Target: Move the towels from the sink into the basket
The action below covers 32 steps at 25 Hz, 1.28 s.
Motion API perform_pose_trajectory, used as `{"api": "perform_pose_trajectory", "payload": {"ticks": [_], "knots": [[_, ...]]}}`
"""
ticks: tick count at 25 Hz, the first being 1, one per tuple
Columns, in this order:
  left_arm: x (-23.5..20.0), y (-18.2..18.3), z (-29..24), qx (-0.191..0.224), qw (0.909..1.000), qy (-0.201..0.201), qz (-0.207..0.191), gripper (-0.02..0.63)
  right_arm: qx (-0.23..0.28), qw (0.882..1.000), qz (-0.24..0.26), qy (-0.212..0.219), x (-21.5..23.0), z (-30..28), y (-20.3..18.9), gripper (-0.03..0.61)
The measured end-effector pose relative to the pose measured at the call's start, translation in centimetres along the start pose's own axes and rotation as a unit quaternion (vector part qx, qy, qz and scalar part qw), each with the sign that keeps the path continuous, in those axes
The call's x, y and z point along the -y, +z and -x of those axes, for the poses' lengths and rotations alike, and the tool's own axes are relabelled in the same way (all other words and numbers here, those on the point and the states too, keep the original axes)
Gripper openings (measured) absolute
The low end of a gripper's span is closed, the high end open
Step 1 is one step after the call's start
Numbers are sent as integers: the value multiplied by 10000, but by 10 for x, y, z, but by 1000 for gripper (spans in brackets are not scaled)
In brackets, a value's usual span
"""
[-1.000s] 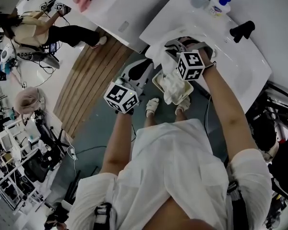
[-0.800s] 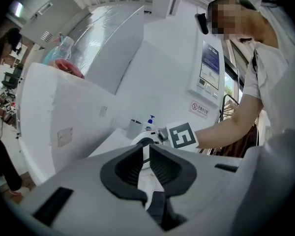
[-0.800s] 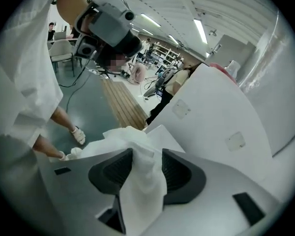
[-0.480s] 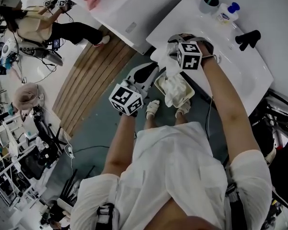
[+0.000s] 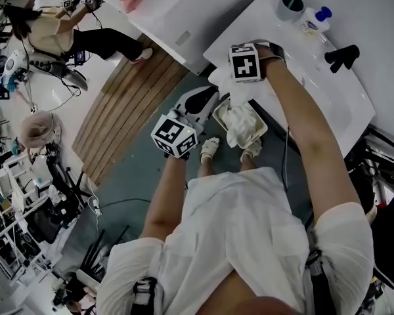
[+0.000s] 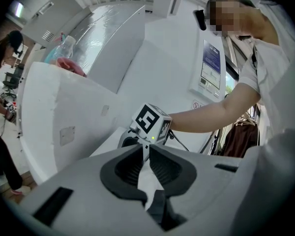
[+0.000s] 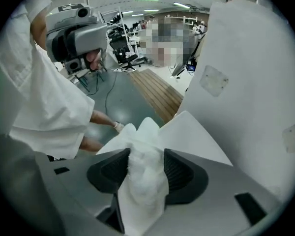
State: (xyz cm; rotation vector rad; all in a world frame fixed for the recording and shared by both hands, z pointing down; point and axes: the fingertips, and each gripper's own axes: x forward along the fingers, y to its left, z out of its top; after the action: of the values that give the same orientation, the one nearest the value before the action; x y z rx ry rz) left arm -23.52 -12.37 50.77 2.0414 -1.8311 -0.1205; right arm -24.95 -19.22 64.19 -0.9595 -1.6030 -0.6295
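A white towel (image 5: 231,89) hangs off the sink's (image 5: 295,48) near left corner, under my right gripper's marker cube (image 5: 244,62). In the right gripper view a thick bunch of that towel (image 7: 146,173) fills the gap of my right gripper (image 7: 146,155). Its jaws are closing, and both pads touch the cloth. My left gripper (image 6: 143,151) is shut on a thin strip of white cloth (image 6: 148,178) and points at the right gripper's cube (image 6: 151,122). The basket (image 5: 218,112) stands on the floor below the sink, with white towels (image 5: 240,122) inside.
A black faucet (image 5: 341,56), a cup (image 5: 291,4) and a soap bottle (image 5: 315,20) are at the sink's back. A white cabinet (image 5: 177,12) stands to its left, beside wooden floor slats (image 5: 128,104). The person's feet (image 5: 209,147) are next to the basket.
My right gripper has moved away from above the basket to the sink's near left corner, taking the towel with it. The left gripper has hardly shifted.
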Motion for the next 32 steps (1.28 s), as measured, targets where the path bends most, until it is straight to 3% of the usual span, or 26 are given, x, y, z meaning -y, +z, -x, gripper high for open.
{"api": "perform_pose_trajectory", "payload": {"ticks": [5,12,16,21,24,26,32], "knots": [[-3,2,6,40,10000,56,11,34,-143,9990,28,432,0,-5,4,210],[-9,1,12,79,9999,97,38,34,-117,9990,-202,382,-3,-5,5,116],[-7,6,11,110,9999,49,14,34,38,9996,-208,168,-8,-5,4,80],[-5,11,16,148,9999,7,-13,34,770,9929,-631,-647,-12,8,1,67],[-5,11,18,135,9999,5,-9,34,1307,9761,-1051,-1384,-14,26,-5,66],[-5,12,18,131,9999,-17,-20,34,1593,9588,-1355,-1922,-14,40,-10,66],[7,24,8,119,9995,-245,-158,34,2371,8842,-2485,-3165,-25,86,-33,66]]}}
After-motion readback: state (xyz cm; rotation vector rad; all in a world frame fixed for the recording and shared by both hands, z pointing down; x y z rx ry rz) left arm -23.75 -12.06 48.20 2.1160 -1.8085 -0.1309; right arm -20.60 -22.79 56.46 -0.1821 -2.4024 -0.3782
